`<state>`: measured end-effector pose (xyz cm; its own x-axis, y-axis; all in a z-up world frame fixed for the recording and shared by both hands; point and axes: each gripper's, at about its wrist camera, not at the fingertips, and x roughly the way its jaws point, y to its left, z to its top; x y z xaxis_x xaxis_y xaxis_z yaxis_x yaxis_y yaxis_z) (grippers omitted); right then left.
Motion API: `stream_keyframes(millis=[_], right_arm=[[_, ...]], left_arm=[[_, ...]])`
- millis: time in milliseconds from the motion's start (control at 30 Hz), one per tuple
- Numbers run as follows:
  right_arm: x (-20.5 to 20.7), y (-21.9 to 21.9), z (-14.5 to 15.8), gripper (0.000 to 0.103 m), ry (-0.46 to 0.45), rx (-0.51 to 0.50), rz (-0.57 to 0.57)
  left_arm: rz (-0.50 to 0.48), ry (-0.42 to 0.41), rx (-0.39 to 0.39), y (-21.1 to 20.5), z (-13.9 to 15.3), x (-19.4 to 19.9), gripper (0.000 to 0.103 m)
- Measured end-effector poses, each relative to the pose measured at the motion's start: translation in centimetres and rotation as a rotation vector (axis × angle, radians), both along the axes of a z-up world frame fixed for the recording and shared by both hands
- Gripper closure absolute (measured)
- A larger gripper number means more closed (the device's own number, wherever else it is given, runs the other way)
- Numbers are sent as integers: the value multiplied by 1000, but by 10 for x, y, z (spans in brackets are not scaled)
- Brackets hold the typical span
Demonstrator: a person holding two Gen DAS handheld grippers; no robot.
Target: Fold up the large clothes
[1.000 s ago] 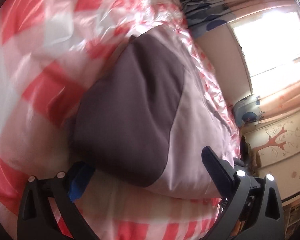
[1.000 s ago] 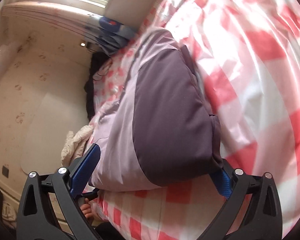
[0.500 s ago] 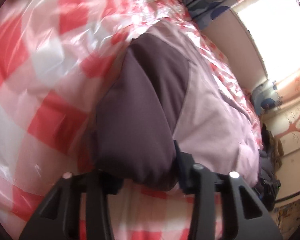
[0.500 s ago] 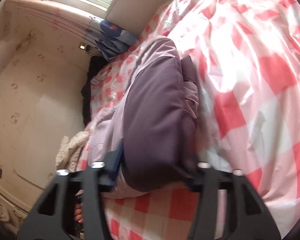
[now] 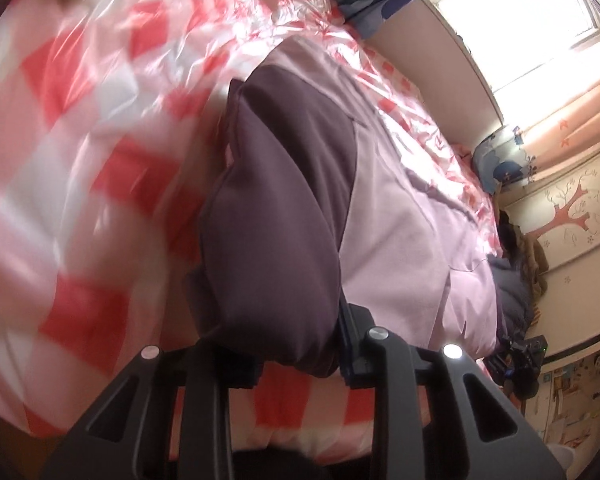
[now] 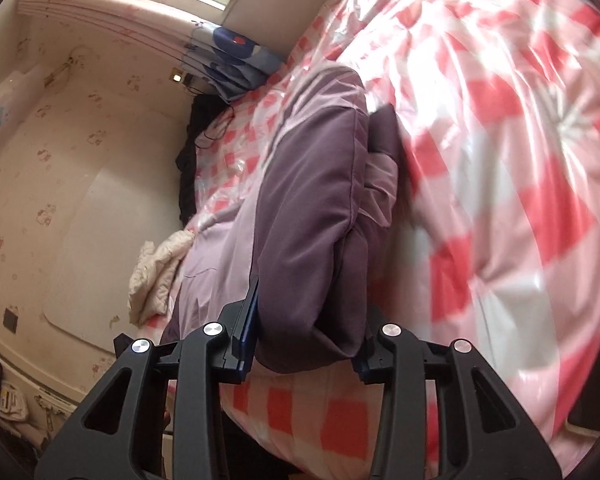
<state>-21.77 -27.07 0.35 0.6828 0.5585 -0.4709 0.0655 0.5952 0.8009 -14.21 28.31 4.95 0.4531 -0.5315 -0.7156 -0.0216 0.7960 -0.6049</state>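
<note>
Spread over the whole bed, a red-and-white checked cover point(image 5: 80, 168) under a glossy plastic film, bunched and wrinkled toward the far edge by the window wall. Lying along the cover from the near edge toward the far side, a padded jacket point(image 5: 400, 240) in pale lilac with dark purple panels, already doubled so that a dark purple part point(image 6: 308, 220) sits on top of the lilac body. Near the far corner, a cream quilted bundle point(image 6: 156, 276) and a blue patterned cloth point(image 6: 236, 64), both well apart from the jacket. At the near edge, left gripper point(image 5: 296, 350) closed almost fully on the thick purple end of the jacket, fabric bulging between the jaws. Right gripper point(image 6: 306, 350) likewise clamped on a purple fold, jaws held partly apart by the padding. Judged from this: first fold apparently made, both ends gripped, the jacket not yet laid flat as a finished bundle. Left to do, probably: carrying the gripped end over the rest, setting down, releasing, smoothing.
</note>
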Motion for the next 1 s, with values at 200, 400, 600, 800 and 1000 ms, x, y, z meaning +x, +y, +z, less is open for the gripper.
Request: stream_keyframes(millis=[200, 400, 600, 800, 1000], right_arm=[[-36, 4, 3, 67, -14, 2, -8], [-67, 5, 9, 67, -24, 0, -7], [-92, -1, -8, 59, 28, 10, -3], [-134, -33, 8, 13, 63, -157, -153], [-81, -1, 80, 7, -30, -504, -108]], left_arm=[[-4, -7, -30, 5, -4, -24, 74], [-45, -28, -34, 9, 4, -45, 74], [-63, 11, -16, 11, -10, -57, 62], [33, 28, 102, 48, 3, -89, 46], [148, -261, 383, 43, 89, -81, 27]])
